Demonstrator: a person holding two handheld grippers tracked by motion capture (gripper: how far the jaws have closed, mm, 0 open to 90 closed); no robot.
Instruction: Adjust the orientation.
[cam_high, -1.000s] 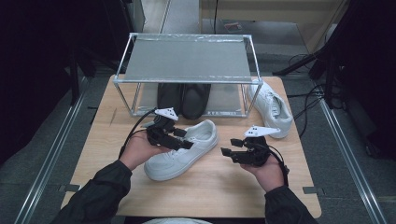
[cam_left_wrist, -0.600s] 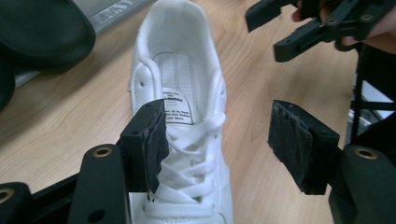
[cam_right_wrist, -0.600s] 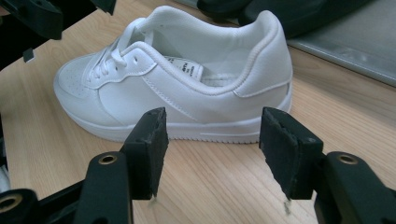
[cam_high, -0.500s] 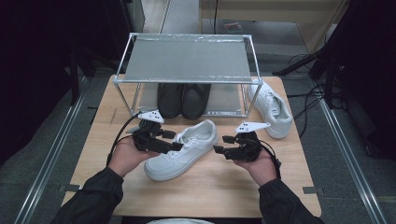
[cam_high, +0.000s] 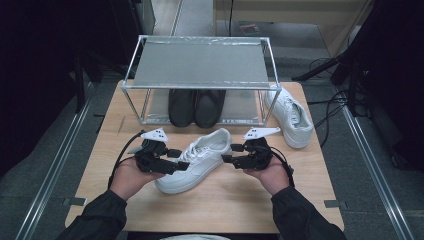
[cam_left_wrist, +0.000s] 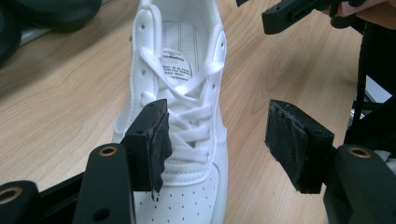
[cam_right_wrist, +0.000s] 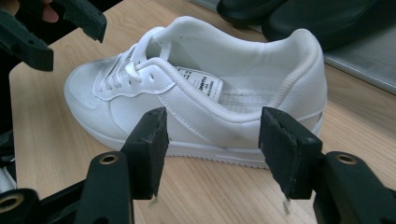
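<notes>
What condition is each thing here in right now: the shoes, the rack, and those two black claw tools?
White sneaker in the middle: upright on the table, laced, nothing holding it.
Second white sneaker: upright beside the rack's right leg.
Black shoes: paired on the rack's lower level.
Metal rack: standing, top shelf bare.
Left gripper: open over the laces, jaws just closing slightly.
Right gripper: open, facing the heel side.

Your left gripper (cam_high: 176, 160) hides the toe end of the white sneaker (cam_high: 200, 159) in the high view, and its own view crops that toe at the bottom edge. The black shoes (cam_high: 196, 106) sit half under the shelf (cam_high: 200, 64), their heels hidden. Your forearms run off the frame's bottom.
</notes>
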